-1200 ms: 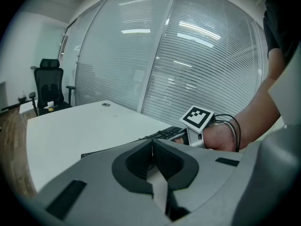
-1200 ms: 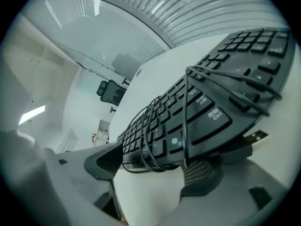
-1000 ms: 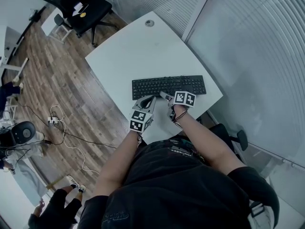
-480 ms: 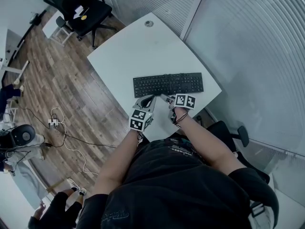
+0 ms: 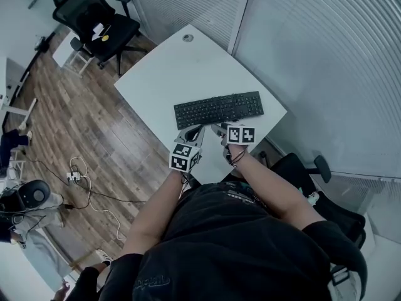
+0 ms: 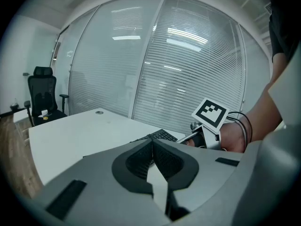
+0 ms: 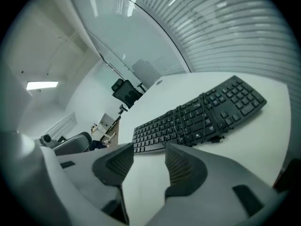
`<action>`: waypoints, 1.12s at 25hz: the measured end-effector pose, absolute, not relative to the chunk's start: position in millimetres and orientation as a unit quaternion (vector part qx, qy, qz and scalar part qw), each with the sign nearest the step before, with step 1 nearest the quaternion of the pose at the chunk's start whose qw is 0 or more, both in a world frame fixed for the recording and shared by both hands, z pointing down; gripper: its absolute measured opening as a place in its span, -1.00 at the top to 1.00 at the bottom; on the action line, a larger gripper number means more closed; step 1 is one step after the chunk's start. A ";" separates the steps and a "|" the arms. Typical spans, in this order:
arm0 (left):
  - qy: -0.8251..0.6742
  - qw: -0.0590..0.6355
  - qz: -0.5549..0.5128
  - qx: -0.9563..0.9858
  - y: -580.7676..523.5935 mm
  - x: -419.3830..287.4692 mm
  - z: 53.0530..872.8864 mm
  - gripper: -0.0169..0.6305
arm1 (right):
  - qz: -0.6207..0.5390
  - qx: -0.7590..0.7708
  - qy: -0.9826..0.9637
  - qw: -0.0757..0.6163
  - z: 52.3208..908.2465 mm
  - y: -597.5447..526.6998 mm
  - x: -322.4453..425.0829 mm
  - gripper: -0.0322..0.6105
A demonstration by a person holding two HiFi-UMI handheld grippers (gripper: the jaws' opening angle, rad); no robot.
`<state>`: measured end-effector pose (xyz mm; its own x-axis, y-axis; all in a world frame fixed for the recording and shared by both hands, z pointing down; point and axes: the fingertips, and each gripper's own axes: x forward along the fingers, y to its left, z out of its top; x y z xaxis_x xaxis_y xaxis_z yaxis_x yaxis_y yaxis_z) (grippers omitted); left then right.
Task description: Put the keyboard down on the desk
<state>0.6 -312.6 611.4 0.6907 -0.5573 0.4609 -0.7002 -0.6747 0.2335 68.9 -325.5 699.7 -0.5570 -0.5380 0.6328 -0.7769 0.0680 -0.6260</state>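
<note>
The left gripper's (image 6: pixel 151 142) fingers (image 6: pixel 136 161) are pressed together with nothing between them. The right gripper's (image 7: pixel 149 149) fingers (image 7: pixel 181 166) stand apart and are closing, and only bare worktop (image 7: pixel 141 192) shows in the gap. Both grippers sit side by side over the near edge of the worktop, the left one (image 5: pixel 193 132) on the left of the head view and the right one (image 5: pixel 220 129) just beside it, each held by 1 hand. The keyboard (image 5: pixel 218 110) lies flat on the white worktop (image 5: pixel 169 74), just beyond the fingertips and free of both grippers. In the right gripper view its near edge (image 7: pixel 155 145) runs just ahead of the open fingers. A small round cap (image 5: pixel 188 37) is set into the far part of the worktop. A glass wall with blinds (image 5: pixel 326 61) runs behind and to the right. 1 black chair (image 5: pixel 94 11) stands on the wood floor (image 5: pixel 75 118) well off to the left, and another (image 5: pixel 301 168) is behind the person.
</note>
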 end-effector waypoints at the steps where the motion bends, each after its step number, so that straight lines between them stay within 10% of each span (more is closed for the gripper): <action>1: -0.348 0.197 0.177 0.899 -311.7 0.0 607.8 0.90 | 0.488 0.463 -0.730 0.121 690.8 -325.2 69.4 0.27; 6: -0.331 0.190 0.166 0.909 -306.1 -1.5 591.1 0.90 | 0.393 0.483 -0.775 0.110 645.1 -324.1 62.8 0.81; 28: -0.279 0.129 0.136 0.942 -235.8 -2.5 537.2 0.90 | 0.126 0.483 -0.860 0.107 519.1 -232.9 32.7 0.83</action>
